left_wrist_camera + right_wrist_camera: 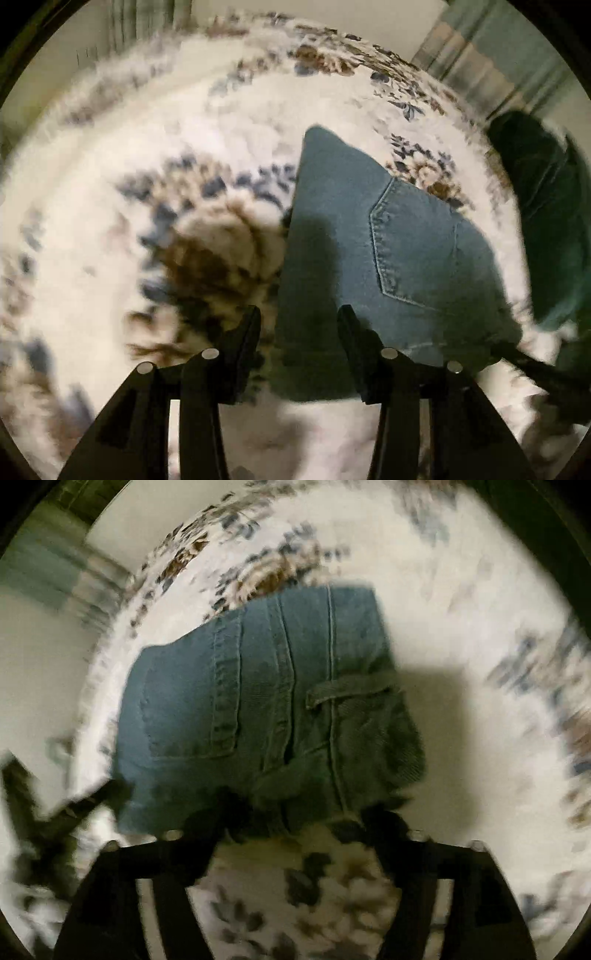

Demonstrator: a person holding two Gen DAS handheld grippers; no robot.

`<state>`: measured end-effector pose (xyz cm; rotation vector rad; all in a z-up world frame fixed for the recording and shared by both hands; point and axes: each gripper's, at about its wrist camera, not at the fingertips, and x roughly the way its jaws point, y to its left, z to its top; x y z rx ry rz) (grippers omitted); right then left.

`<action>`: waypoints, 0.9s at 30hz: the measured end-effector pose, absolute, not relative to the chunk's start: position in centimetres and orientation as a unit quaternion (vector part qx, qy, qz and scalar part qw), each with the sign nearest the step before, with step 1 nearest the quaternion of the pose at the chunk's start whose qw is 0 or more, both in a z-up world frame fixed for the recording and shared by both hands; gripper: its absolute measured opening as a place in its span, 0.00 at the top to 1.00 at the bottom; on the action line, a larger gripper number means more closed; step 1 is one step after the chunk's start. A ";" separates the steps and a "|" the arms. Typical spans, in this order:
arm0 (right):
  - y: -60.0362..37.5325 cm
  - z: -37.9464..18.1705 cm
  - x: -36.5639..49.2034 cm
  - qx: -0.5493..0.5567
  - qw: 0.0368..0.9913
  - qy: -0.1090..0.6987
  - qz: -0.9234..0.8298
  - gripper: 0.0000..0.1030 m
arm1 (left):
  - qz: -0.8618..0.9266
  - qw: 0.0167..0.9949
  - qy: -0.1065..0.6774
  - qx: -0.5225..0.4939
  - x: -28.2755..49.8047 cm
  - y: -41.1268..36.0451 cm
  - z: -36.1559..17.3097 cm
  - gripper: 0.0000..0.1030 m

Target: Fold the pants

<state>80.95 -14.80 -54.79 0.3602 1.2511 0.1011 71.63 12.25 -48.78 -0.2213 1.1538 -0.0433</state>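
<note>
The folded blue jeans (373, 240) lie on a bed cover (110, 221) printed with flowers, back pocket (413, 243) facing up. The left gripper (299, 325) has its jaws apart over the near edge of the denim, holding nothing. The right gripper (295, 816) also has its jaws apart at the waistband side, beside a belt loop (351, 692). Bare cover lies all around the jeans.

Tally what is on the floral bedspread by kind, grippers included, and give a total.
Blue jeans, folded: 1
Dark green garment: 1
Left gripper, open: 1
Right gripper, open: 1
Total: 4
</note>
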 end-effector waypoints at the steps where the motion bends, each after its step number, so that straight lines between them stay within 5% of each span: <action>1: -14.3 -53.7 80.5 0.142 0.807 0.572 0.033 0.02 | -0.013 0.836 0.542 -0.084 71.3 11.7 -48.0 0.41; 2: -13.9 -52.3 79.9 0.117 0.820 0.560 0.018 0.00 | -0.007 0.841 0.536 -0.066 70.9 11.1 -47.1 0.25; 5: -13.5 -49.0 78.0 0.081 0.840 0.536 -0.020 0.00 | 0.008 0.858 0.513 -0.032 69.3 9.5 -44.3 0.11; 27: -15.7 -19.8 54.3 0.024 0.914 0.402 -0.038 0.00 | 0.050 0.915 0.400 0.010 50.3 2.5 -20.8 0.10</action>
